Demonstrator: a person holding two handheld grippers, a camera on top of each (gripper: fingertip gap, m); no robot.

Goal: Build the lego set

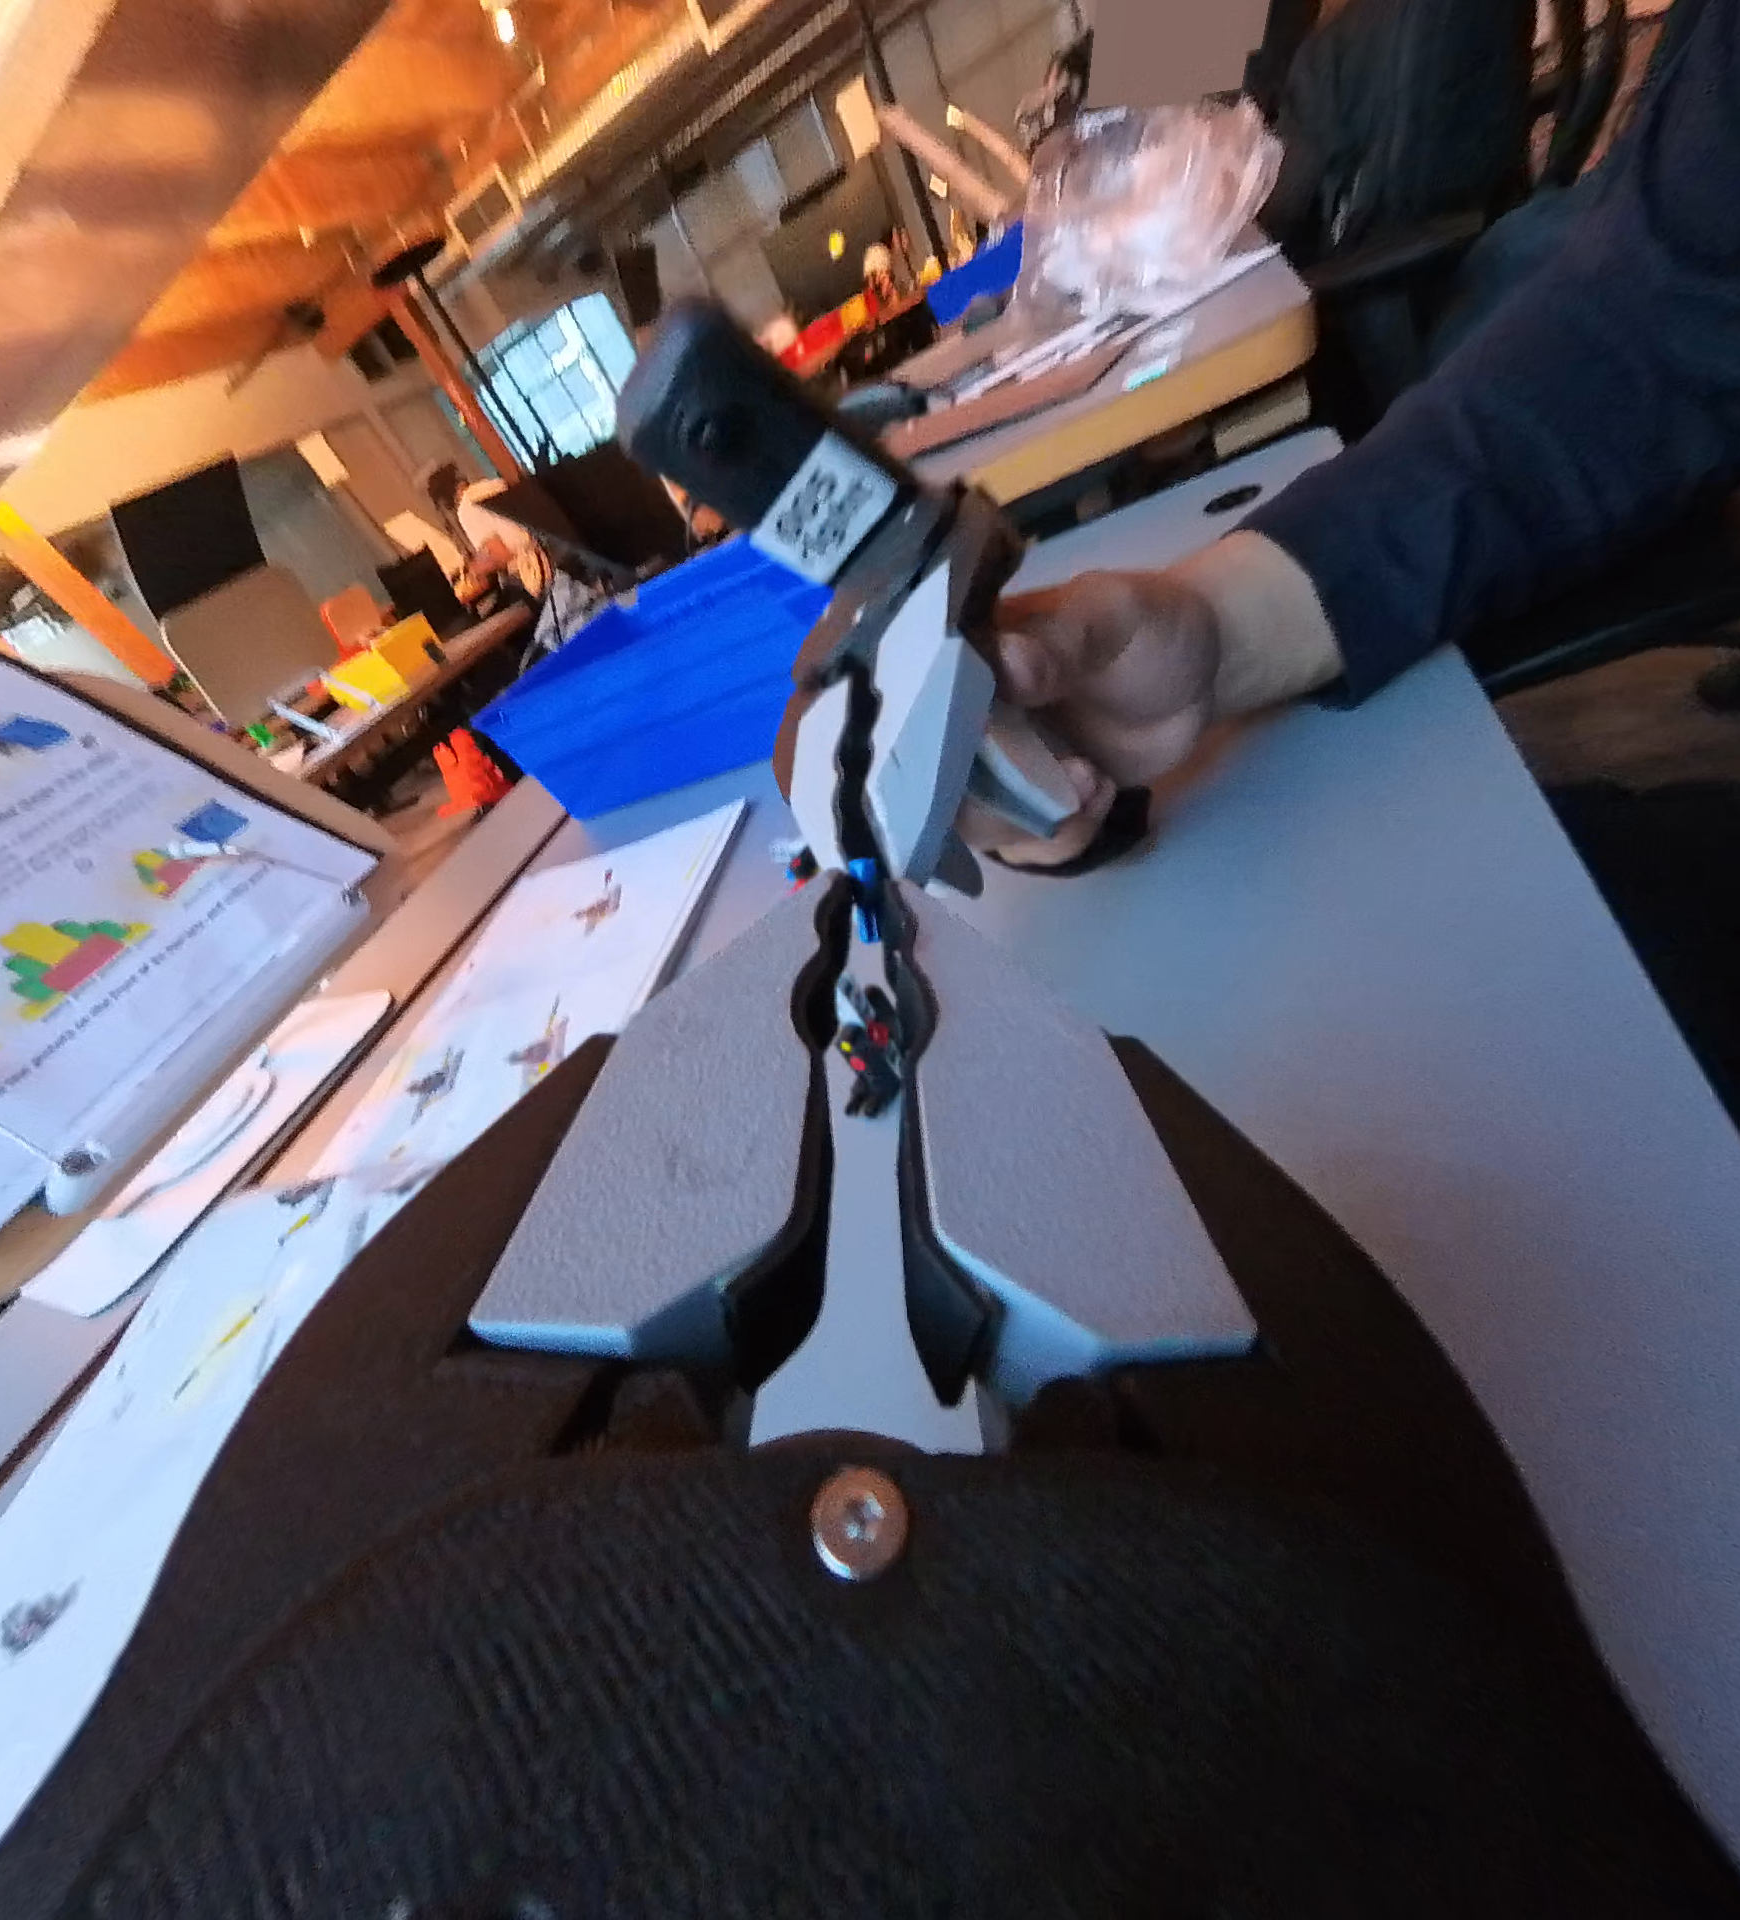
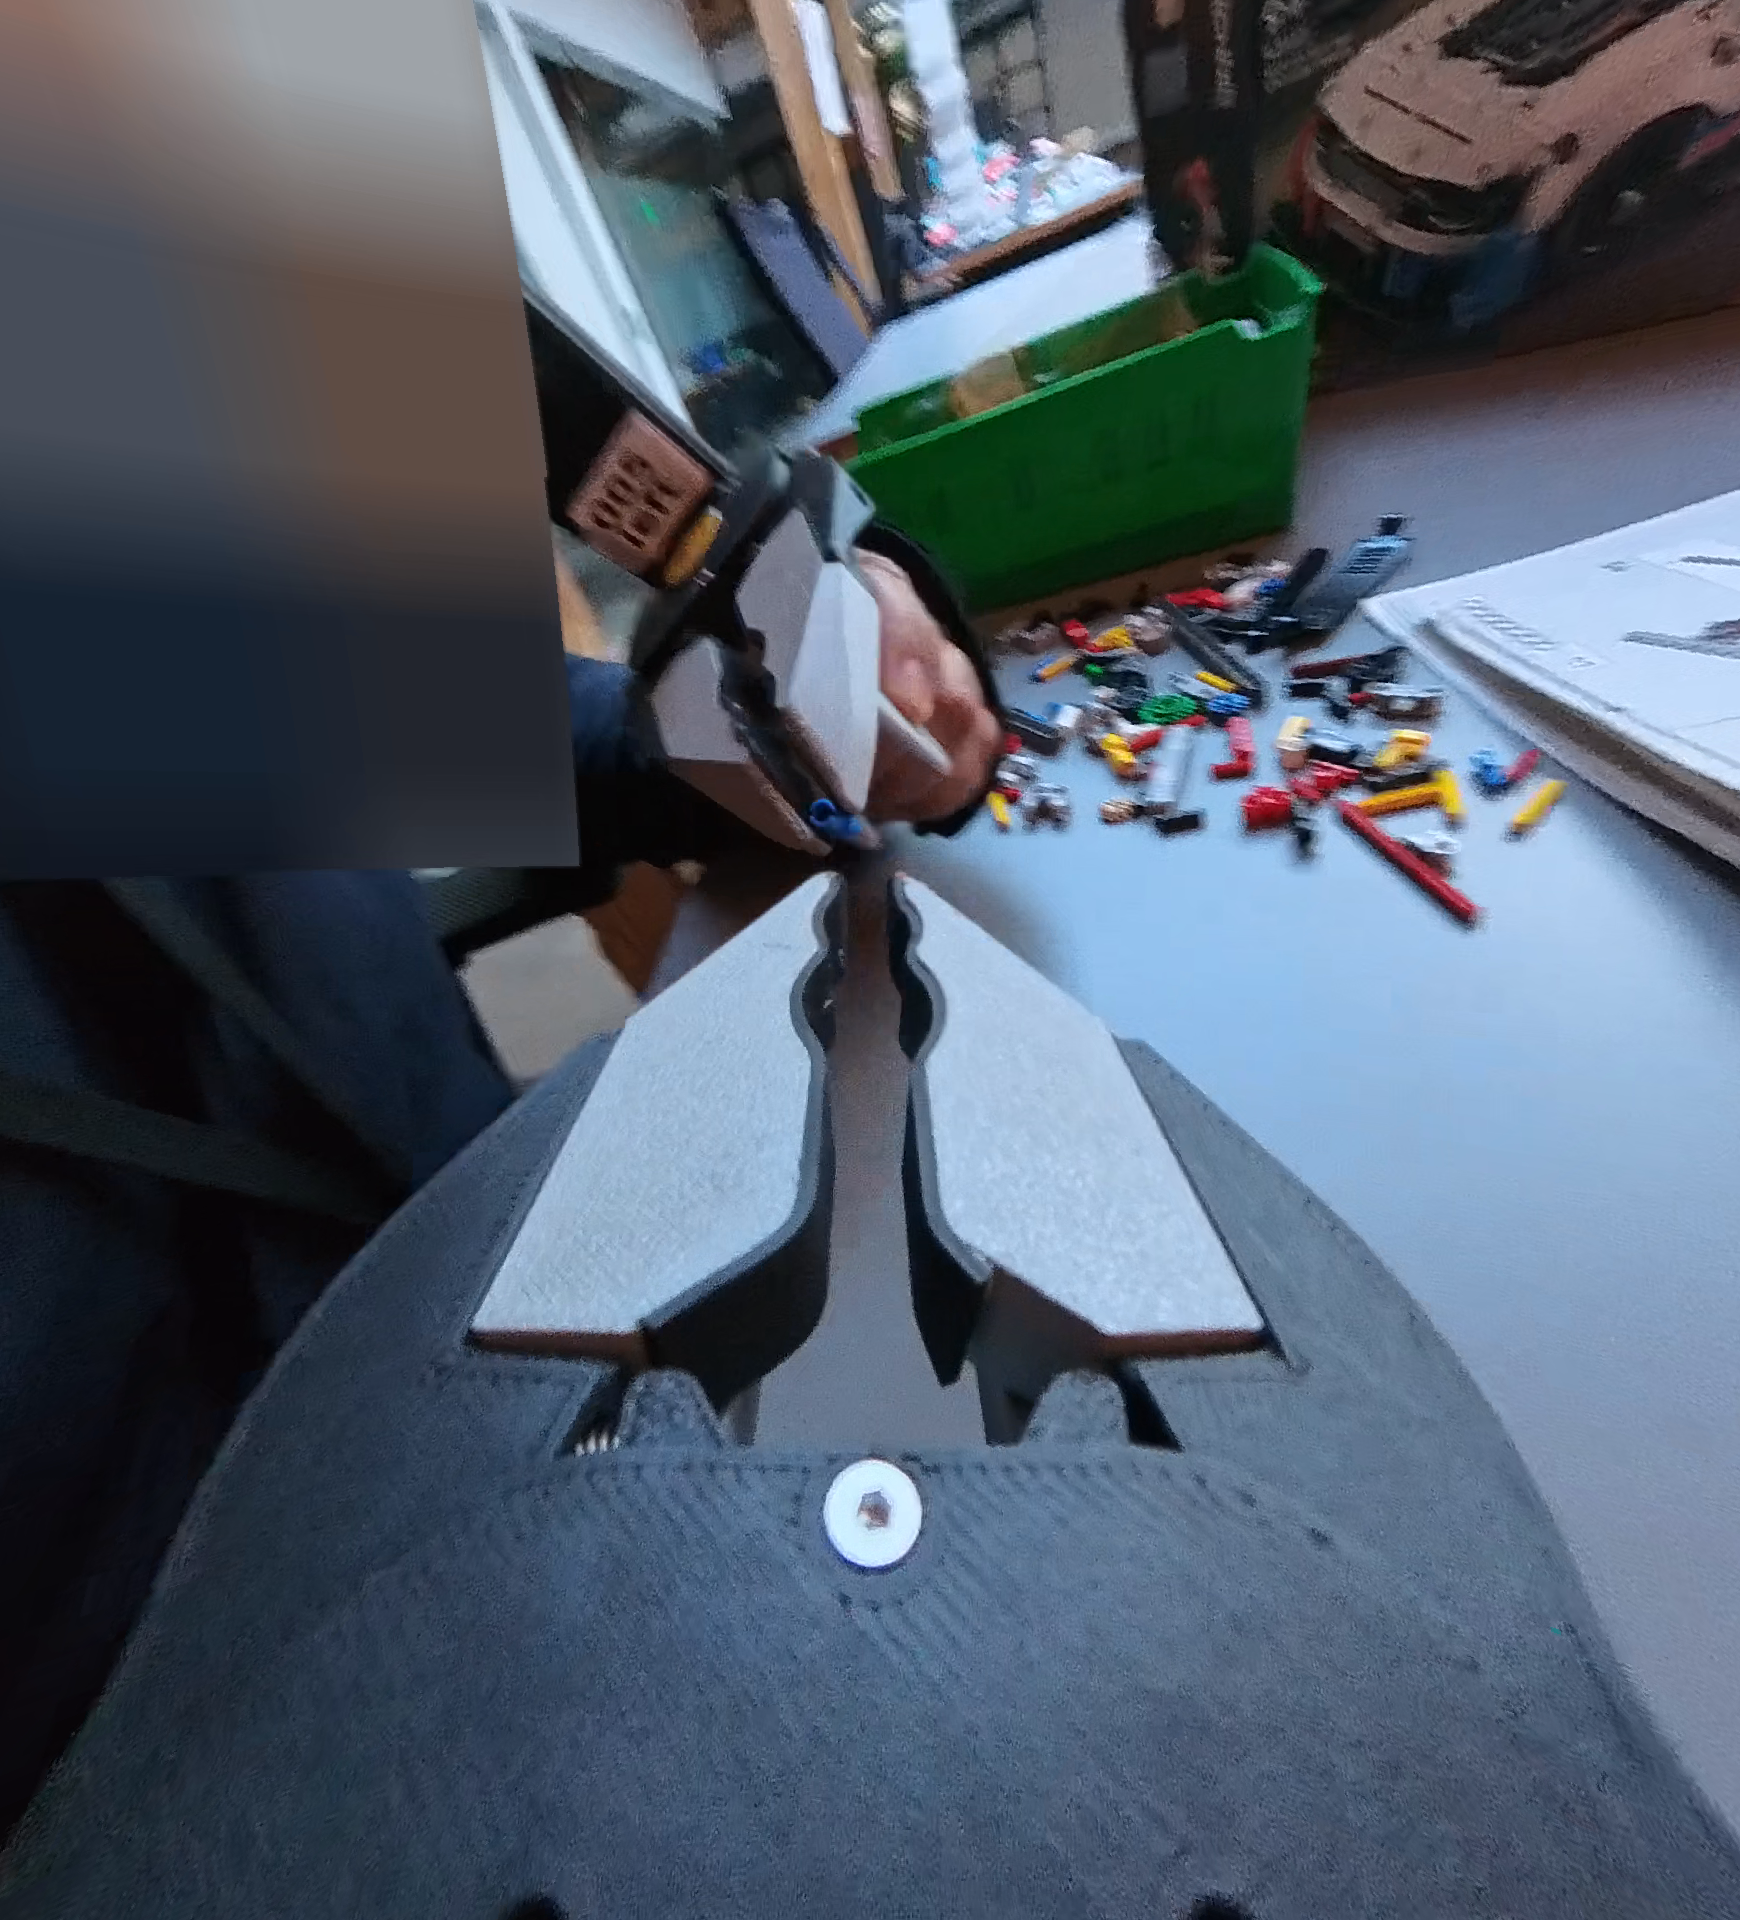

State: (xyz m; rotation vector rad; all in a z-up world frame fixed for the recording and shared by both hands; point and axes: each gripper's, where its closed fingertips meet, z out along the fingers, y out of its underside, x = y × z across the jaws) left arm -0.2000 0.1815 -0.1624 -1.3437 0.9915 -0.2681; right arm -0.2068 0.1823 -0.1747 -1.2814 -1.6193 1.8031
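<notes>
grippers meeting tip to tip above grey table (image 2: 1261, 1039).
left gripper (image 1: 868, 914) clamps small blue peg (image 1: 864, 906); right gripper (image 2: 864, 883) nearly closed, hold unclear; loose bricks (image 2: 1261, 727) beyond peg.

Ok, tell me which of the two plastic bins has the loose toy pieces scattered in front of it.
The green bin: the toy pieces lie on the table just before it. The blue bin, in the left wrist view, has only a white booklet nearby.

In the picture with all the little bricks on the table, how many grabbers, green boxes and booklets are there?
Grabbers: 2 (right gripper, left gripper)
Green box: 1
Booklet: 1
Total: 4
</notes>
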